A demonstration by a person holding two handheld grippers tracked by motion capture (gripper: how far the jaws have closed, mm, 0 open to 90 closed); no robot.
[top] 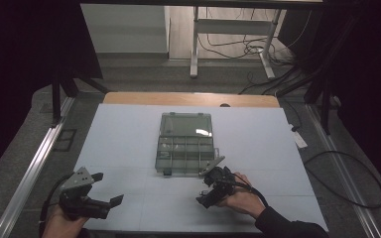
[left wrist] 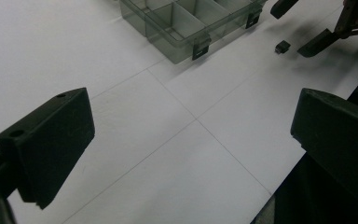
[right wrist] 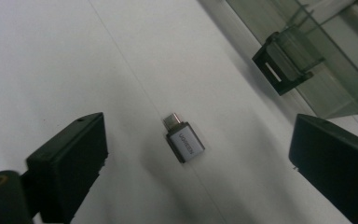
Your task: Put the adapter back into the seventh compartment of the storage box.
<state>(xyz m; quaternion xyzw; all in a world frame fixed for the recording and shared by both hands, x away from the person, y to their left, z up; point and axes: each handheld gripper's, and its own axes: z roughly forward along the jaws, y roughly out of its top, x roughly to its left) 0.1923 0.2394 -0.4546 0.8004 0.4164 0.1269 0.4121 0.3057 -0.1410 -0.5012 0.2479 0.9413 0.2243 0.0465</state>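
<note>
a white table top [top: 129, 144] in a dim room, with dark floor and cables beyond its far edge, carries the work. the small grey adapter [right wrist: 185, 142] lies flat on the white surface, its short metal plug pointing away from the right gripper's camera and its printed face up; in the left gripper view it appears as a tiny dark block [left wrist: 282, 46] just in front of the clear compartment box [top: 185, 144]. the right gripper [right wrist: 200, 154] hangs directly over the adapter with its jaws spread wide, one on each side and both clear of it, so nothing is gripped; the adapter sits roughly midway in the gap, a little nearer the left-hand jaw in that view. the box's black latch [right wrist: 282, 65] is near, beyond the adapter and toward the right-hand jaw. judged from this, the step in hand is the pickup: the gripper should come straight down until the pads flank the adapter's long sides, close squarely across its narrow width rather than on the plug, and keep clear of the latch and box wall. the piece is small and smooth, so an off-centre squeeze could flick it away. the left gripper [top: 92, 194] rests well apart at the near left of the table, its jaws also spread and empty.
</note>
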